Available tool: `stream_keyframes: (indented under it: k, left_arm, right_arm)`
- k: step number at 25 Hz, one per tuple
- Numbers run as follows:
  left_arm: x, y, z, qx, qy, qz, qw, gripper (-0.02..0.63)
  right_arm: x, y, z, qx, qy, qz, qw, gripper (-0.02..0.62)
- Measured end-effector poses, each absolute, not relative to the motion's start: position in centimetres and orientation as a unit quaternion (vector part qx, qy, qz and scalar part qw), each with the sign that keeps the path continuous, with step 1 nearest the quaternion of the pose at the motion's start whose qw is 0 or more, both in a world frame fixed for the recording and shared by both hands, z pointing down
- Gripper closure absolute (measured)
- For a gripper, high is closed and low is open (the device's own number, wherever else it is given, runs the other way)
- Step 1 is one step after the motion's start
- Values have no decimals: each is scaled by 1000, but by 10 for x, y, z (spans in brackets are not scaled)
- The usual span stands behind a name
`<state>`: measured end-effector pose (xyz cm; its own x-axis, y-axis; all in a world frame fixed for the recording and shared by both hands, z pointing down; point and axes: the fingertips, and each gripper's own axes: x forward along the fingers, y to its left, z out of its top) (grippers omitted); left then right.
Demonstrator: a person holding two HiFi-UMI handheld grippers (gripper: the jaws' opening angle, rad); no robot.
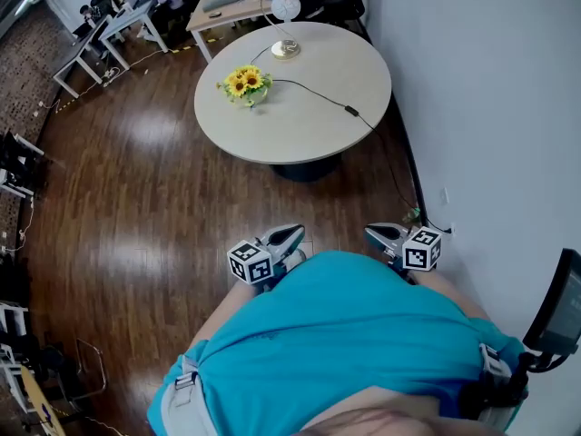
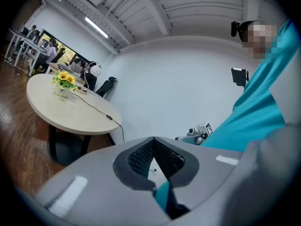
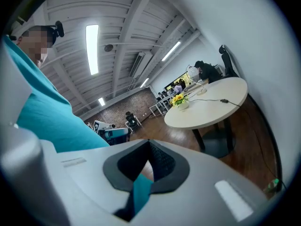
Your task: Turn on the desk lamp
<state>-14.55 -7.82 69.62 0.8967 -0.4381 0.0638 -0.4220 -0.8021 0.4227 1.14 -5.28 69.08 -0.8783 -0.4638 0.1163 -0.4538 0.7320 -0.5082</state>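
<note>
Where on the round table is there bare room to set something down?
The near half of the round table is bare, bordered by the sunflowers and the cable. A free patch lies at the right, beyond the cable, between desk lamp and inline switch. Crowded around desk lamp and sunflowers.

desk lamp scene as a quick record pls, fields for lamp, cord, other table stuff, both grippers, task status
desk lamp: on the far side of the round table
cord: runs from the lamp across the tabletop, with a small black block, likely a switch
also on table: sunflowers beside the cord
left gripper: jaws together, empty, at the person's waist
right gripper: jaws together, empty, at the person's waist
task status: not begun; both grippers well short of the table
</note>
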Motion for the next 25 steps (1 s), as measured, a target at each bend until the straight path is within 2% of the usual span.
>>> stream_keyframes:
  k: [12, 16, 20, 25]
  left_arm:
    - [-254, -225, 661, 962, -148, 10, 227, 583]
    - [-244, -288, 661, 960, -148, 13, 237, 584]
    - [-239, -302, 666, 958, -151, 20, 244, 583]
    - [-188, -325, 657, 958, -162, 34, 233, 584]
  right_arm:
    - [-116, -185, 637, -303, 916, -263, -15, 594]
    - [-100, -248, 632, -316, 906, -280, -9, 594]
    - [-100, -258, 646, -314, 904, -289, -8, 594]
    - [-53, -287, 652, -299, 909, -290, 6, 594]
